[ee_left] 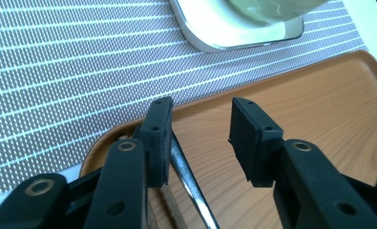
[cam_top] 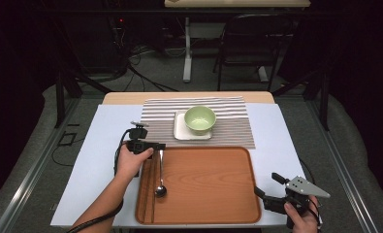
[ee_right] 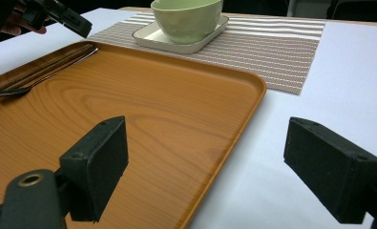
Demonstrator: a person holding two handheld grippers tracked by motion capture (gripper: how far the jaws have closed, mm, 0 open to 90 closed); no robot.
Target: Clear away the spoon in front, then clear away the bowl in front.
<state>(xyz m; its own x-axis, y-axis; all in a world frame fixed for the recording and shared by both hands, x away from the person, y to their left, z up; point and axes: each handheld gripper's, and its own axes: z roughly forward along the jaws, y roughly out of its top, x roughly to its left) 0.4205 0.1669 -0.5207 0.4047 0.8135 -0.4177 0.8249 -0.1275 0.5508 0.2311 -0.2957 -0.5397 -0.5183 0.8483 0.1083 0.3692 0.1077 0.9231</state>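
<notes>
The step in hand is judged to be the picking of the spoon [cam_top: 160, 177] from the wooden tray [cam_top: 208, 194], with the grasp not yet made.

Nearest the camera in the high view, at the lower right of the frame, the right gripper [cam_top: 266, 186] is held just off the tray's right edge over the white table cover [cam_top: 271, 126]. In the right gripper view its jaws are seen spread wide, with nothing between them but the tray's corner and bare cover.

Farther up, at the left of centre in the high view, the left gripper [cam_top: 152, 145] is held over the tray's upper left corner, above the end of the spoon's handle. The spoon is laid along the tray's left side, its bowl toward the bottom of the frame, and a pair of chopsticks [cam_top: 148, 187] is laid just beside it on the left. In the left gripper view the jaws are seen parted and not pressing on anything; the handle [ee_left: 188, 186] runs close by the inner face of the left-hand jaw, low in the frame, rather than midway in the gap.

The next move is judged to call for a small sideways shift to centre the thin, slippery handle, a descent, and a firm closing without the chopsticks being caught.

Farthest off, near the upper centre of the high view, a green bowl [cam_top: 199, 119] is seen on a white square plate [cam_top: 180, 132] upon a striped mat [cam_top: 228, 126].
</notes>
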